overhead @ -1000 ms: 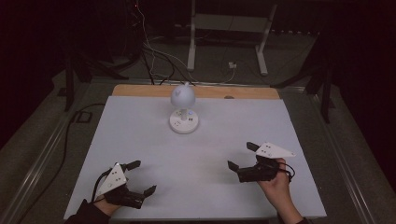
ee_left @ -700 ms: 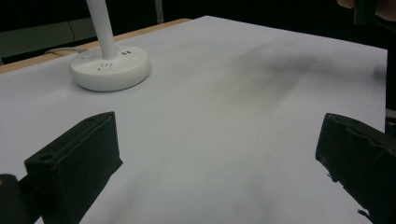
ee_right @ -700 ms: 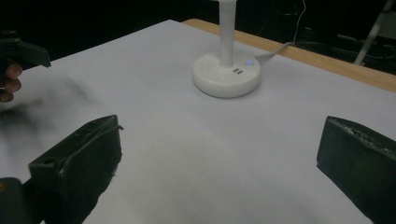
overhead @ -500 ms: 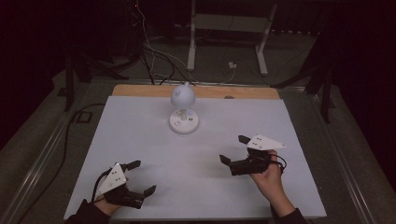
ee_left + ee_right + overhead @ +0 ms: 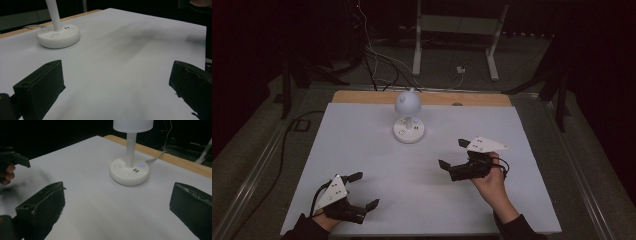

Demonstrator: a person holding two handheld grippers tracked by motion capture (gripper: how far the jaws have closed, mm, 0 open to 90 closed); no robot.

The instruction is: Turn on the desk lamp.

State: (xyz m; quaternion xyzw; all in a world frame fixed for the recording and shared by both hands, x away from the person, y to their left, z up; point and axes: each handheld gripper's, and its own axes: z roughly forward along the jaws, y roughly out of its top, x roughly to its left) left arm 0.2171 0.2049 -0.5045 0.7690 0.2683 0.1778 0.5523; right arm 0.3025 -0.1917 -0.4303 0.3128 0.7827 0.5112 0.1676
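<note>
Table (image 5: 362,150) lies white and bare around me; lamp (image 5: 408,120) stands at its far middle, untouched; my right claw (image 5: 454,157), jaws wide, points toward it from near right; my left claw (image 5: 363,191), wide too, waits near left; reaching remains.

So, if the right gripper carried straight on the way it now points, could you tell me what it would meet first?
Probably the lamp: the right gripper, jaws open, faces its round white base across bare table. Its exact line is hard to judge.
</note>
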